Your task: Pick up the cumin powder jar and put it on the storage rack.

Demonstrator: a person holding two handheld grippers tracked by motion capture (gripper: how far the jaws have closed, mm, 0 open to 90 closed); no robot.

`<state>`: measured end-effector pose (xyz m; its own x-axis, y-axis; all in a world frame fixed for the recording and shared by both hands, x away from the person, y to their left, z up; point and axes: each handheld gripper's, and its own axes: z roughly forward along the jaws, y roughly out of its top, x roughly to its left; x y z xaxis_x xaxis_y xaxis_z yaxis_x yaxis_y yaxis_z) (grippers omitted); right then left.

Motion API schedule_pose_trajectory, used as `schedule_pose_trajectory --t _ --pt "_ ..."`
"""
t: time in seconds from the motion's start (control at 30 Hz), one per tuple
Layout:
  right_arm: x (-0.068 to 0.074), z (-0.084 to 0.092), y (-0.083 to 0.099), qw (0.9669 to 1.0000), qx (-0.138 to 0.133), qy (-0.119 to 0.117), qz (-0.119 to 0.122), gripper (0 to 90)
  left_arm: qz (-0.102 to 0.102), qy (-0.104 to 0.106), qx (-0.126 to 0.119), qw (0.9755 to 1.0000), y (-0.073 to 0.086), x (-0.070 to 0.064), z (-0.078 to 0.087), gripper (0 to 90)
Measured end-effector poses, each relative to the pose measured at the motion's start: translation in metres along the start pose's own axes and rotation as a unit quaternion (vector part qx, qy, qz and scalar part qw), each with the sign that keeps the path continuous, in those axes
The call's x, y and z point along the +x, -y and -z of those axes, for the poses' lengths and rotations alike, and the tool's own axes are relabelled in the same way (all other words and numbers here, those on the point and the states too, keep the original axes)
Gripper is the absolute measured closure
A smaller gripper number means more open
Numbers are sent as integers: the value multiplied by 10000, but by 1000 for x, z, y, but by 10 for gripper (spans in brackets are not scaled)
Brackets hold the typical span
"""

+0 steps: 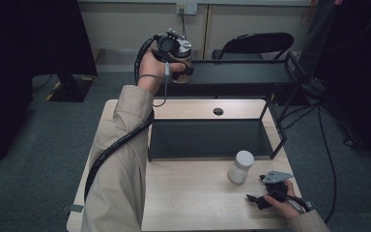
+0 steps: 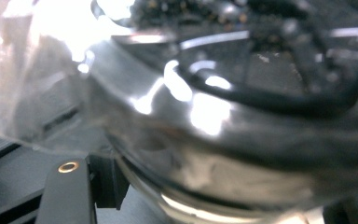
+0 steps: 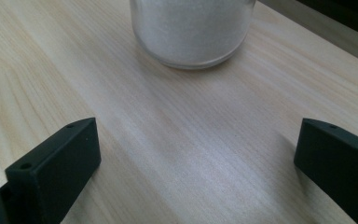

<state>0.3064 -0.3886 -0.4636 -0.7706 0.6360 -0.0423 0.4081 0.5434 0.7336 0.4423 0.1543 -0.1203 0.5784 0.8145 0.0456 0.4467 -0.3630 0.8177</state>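
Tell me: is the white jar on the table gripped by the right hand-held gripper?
No; the white jar stands on the table ahead of the right hand-held gripper, whose jaws are apart.

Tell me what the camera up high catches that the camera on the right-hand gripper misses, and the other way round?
The high view alone takes in the left gripper raised over the black shelf, clamped on a jar, plus the person's sleeve and a chair. The right gripper view alone gives a close look at the white grains inside the white jar and the wood grain. Both share that white jar, the right gripper with jaws apart, and the table.
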Motion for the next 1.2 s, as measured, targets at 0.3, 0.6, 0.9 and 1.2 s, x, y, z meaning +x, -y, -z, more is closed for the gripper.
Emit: schedule_pose_trajectory --t 0.3,0.6,0.9,1.2 --pt "0 0 0 10000 0 0 0 0 164 -145 -38 9998 3 3 -9 305" --pt "0 0 0 10000 -1 -1 0 0 244 -210 22 9995 7 8 -20 305" --pt "0 0 0 10000 -1 -7 6 0 367 -232 -70 9990 11 6 -24 305" --pt "0 0 0 10000 -1 -7 5 0 520 -247 -128 9983 14 6 -25 301"
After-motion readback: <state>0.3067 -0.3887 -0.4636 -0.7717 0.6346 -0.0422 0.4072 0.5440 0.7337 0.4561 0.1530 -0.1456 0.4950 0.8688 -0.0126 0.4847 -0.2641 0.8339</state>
